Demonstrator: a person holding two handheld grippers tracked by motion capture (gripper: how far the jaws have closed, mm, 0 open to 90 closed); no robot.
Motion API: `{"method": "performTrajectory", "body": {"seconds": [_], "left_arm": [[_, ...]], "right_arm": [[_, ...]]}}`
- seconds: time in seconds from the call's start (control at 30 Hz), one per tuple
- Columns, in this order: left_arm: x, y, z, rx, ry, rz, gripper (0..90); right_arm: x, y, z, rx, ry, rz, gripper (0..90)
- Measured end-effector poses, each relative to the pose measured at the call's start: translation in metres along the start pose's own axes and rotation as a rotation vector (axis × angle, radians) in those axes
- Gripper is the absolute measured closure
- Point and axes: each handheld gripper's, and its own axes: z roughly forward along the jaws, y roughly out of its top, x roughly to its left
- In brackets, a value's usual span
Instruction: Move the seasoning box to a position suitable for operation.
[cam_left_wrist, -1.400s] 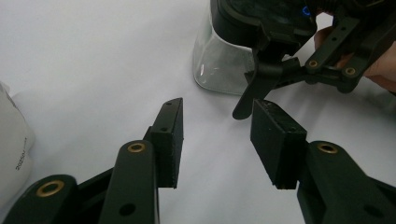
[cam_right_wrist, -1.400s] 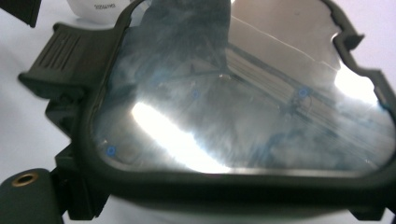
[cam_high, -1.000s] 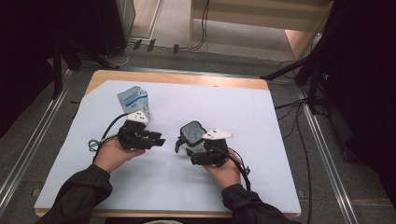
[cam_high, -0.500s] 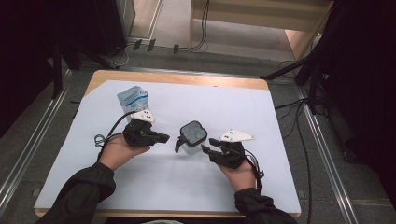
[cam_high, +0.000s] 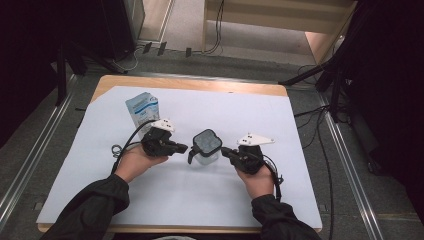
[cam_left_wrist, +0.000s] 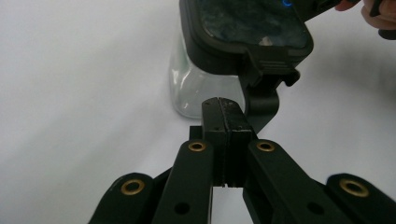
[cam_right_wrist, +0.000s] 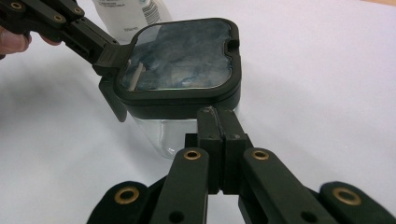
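Risk at this moment lay mainly in tipping: the container (cam_high: 206, 148), a clear square-bodied jar with a dark lid, stood upright near the middle of the white tabletop (cam_high: 300, 190), between the two tools and free of both. The left tool (cam_high: 182, 148) was clenched with nothing between its jaws, its tip just beside the dark latch tab (cam_left_wrist: 261, 105) that hung down from the lid's edge; whether it touched the tab could not be told. The right tool (cam_high: 225, 150) had just been closing and was now clenched on nothing, its tip close against the opposite rim of the lid (cam_right_wrist: 180, 63). A sideways push from either clenched tip, applied high at lid level, could rock or slide the light jar, since nothing steadied its body. A jaw tip that caught under the tab could also lift one side before the lid came free. The blue-and-white carton (cam_high: 142, 107) stood well apart toward the far left and posed little hazard. The jar's long axis ran vertically, base on the tabletop and lid facing straight up; in the high view the latch tab pointed toward the left tool and the person's side of the tabletop.
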Motion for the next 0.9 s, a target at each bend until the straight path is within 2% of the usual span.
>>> {"method": "performTrajectory", "body": {"seconds": [0.2,0.33,0.6,0.8,0.9], "left_arm": [[-0.002,0.001,0.008,0.016,-0.001,0.008,90.0],[-0.001,0.001,0.009,0.005,-0.016,0.007,90.0],[-0.005,0.001,0.008,0.000,-0.016,-0.003,90.0],[-0.009,0.000,0.008,-0.003,-0.006,0.003,90.0],[-0.012,0.000,0.008,-0.008,-0.013,0.002,90.0]], "right_arm": [[-0.001,0.001,0.001,-0.008,0.007,-0.007,90.0],[-0.001,0.001,0.001,-0.004,0.010,0.001,90.0],[-0.005,0.003,0.003,-0.003,0.017,0.008,90.0],[-0.008,0.005,0.007,-0.011,0.025,0.038,90.0],[-0.008,0.006,0.010,-0.003,0.030,0.034,90.0]]}}
